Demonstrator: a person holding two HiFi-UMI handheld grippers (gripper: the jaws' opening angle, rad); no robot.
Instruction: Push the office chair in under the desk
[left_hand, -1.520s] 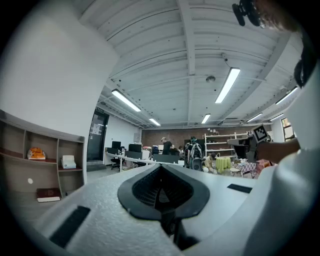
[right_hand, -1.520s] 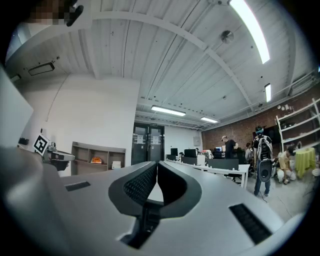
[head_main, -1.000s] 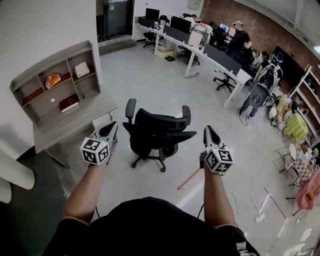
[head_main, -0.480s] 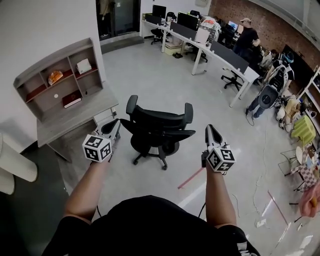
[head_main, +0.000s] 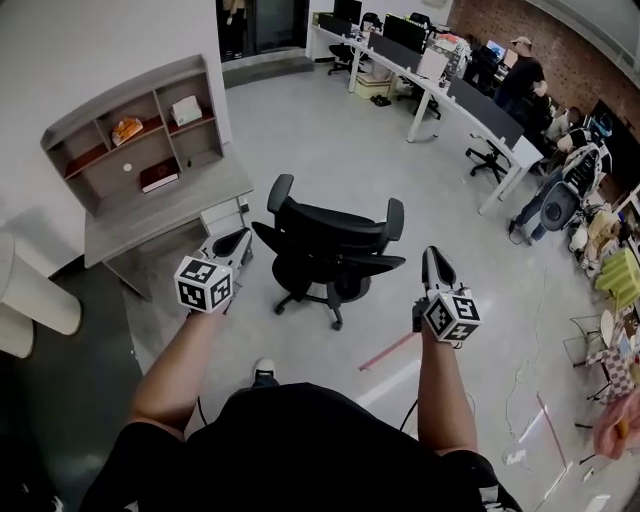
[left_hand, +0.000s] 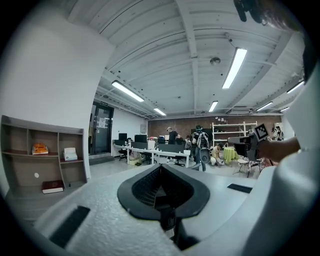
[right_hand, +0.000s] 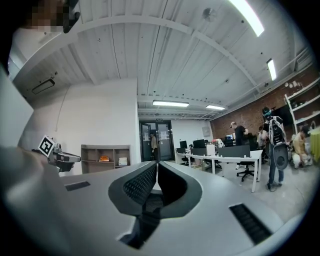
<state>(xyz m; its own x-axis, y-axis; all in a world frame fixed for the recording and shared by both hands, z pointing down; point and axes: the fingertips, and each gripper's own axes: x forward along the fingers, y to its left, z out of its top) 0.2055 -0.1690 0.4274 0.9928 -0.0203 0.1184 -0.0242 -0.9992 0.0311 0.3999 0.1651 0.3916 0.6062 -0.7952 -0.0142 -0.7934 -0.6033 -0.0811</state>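
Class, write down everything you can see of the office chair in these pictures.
The office chair is black, with a broad curved back, a seat, two armrests and a star base on castors. Its surface looks like dark mesh or fabric, though the detail is too small to be sure. It stands upright on the grey floor, out in the open and apart from the desk, which lies to its left in the head view. Only the floor touches it.

Grey floor (head_main: 300, 130) w/ office chair (head_main: 335, 250), desk (head_main: 170, 215) & pink tape strip (head_main: 388, 352).
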